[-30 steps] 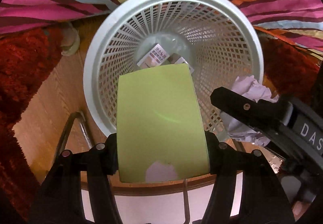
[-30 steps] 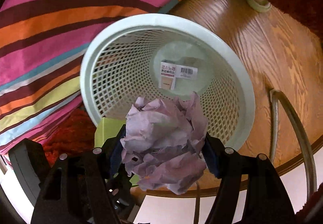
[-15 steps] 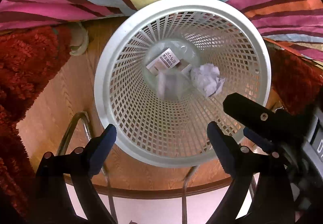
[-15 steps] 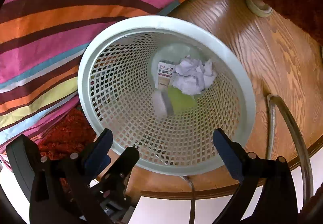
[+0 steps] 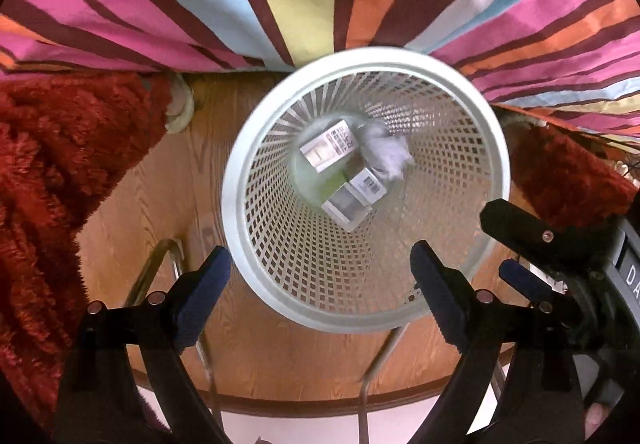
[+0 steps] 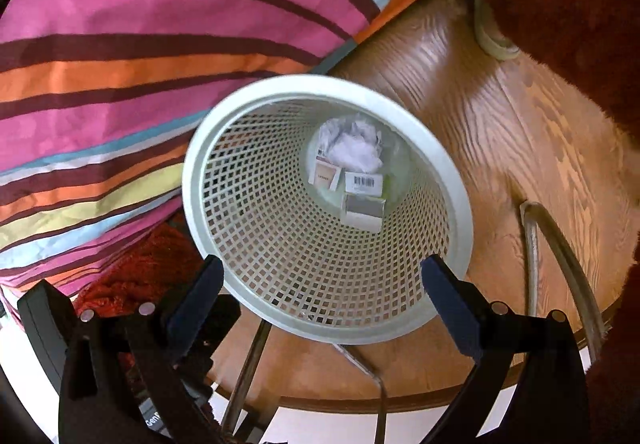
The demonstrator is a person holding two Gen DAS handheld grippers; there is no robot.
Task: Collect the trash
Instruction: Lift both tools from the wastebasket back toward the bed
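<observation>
Wood floor (image 5: 132,212), white mesh wastebasket (image 5: 256,148) standing on it, red shag rug (image 5: 52,164) alongside

- The green sheet (image 5: 335,180) at the bottom of the basket (image 5: 240,180) is mostly hidden under small boxes (image 5: 354,196).
- The print on the boxes is too small to read.

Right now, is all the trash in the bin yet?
Done: the crumpled paper and small boxes lie at the bottom of the white basket. In hand: nothing; left gripper and right gripper are open. No other trash shows here.
</observation>
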